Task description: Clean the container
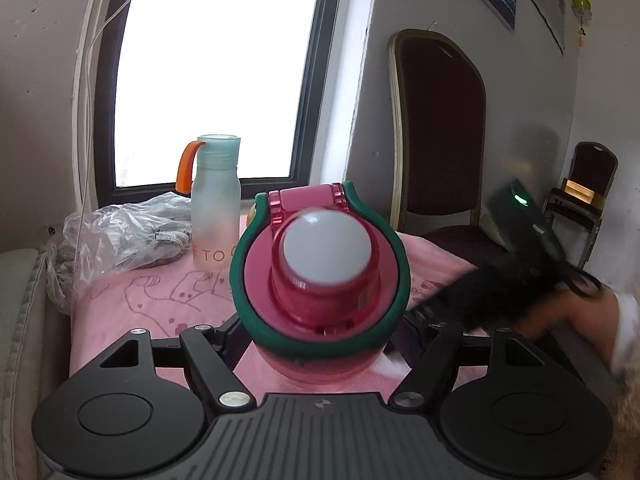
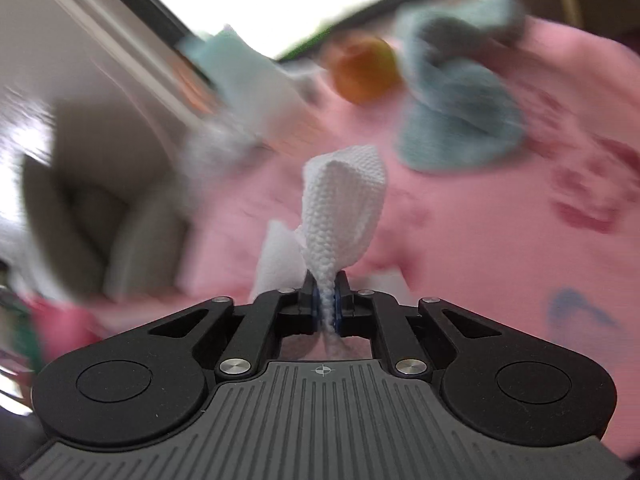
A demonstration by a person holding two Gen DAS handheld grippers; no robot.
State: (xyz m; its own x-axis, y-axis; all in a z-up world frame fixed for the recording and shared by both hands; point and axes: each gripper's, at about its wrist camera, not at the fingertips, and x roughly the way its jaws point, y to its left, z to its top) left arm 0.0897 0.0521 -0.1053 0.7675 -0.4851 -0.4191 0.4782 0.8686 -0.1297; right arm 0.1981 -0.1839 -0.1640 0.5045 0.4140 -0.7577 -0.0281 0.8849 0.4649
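A pink bottle (image 1: 320, 280) with a green carry loop and a grey-white cap top stands upright between the fingers of my left gripper (image 1: 320, 344), which is shut on its body. My right gripper (image 2: 327, 300) is shut on a folded white cloth (image 2: 344, 208) that sticks up past its fingertips. In the left wrist view the right gripper shows as a dark blur (image 1: 516, 280) to the right of the bottle, with a bit of white cloth (image 1: 394, 364) by the bottle's base. The right wrist view is motion-blurred.
A pink towel (image 1: 160, 292) covers the table. On it stand a frosted bottle with an orange strap (image 1: 216, 204) and a clear plastic bag (image 1: 116, 232). A blue-grey cloth (image 2: 460, 120) and an orange object (image 2: 364, 68) lie further back. A maroon chair (image 1: 440, 132) stands behind.
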